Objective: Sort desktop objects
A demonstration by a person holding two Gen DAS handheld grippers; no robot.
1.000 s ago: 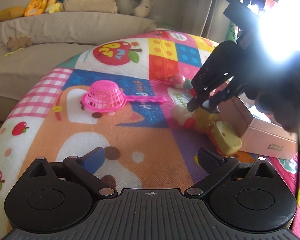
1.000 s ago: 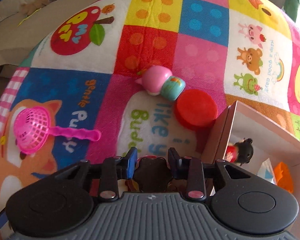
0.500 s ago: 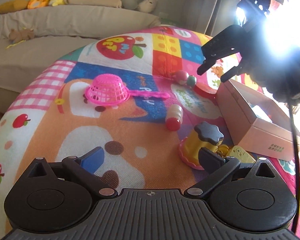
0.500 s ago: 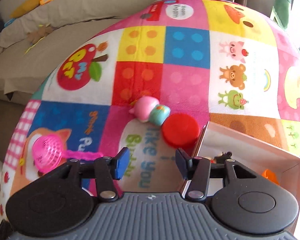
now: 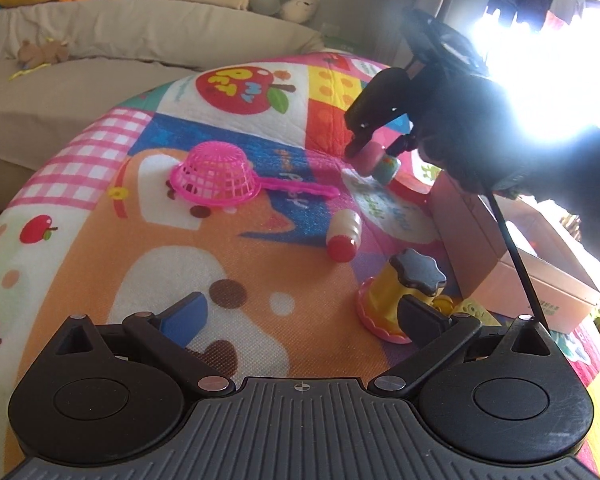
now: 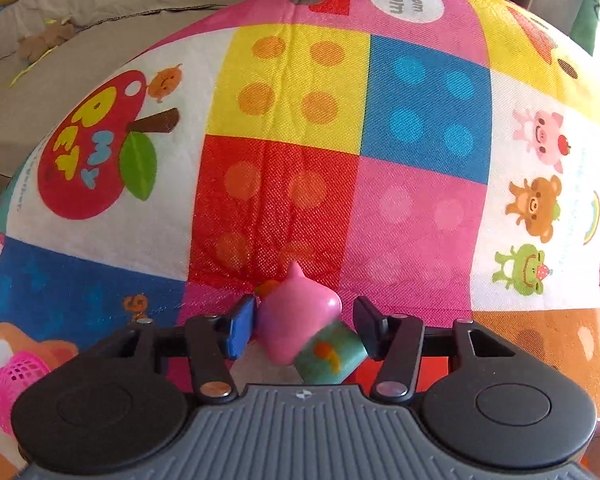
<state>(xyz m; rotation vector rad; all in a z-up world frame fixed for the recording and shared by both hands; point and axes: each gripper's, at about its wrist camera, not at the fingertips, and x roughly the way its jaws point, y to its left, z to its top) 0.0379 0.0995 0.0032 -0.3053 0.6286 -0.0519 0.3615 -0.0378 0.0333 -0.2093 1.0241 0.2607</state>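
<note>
Now right gripper (image 6: 304, 322) fingers straddle pink toy (image 6: 296, 320), gaps either side.

Your right gripper (image 6: 303, 322) is sitting low over the patchwork play mat (image 6: 340, 128) with its fingers spread around the pink-and-teal toy (image 6: 300, 320). The blue-padded finger (image 6: 240, 330) is touching the toy's pink side, while the other is standing slightly apart. A pink strainer (image 6: 10, 380) is peeking in at the left edge.

Black gripper (image 6: 304, 326) bodies, ribbed grey housings, silver pivot screws, round black hubs; one blue pad, one black.
</note>
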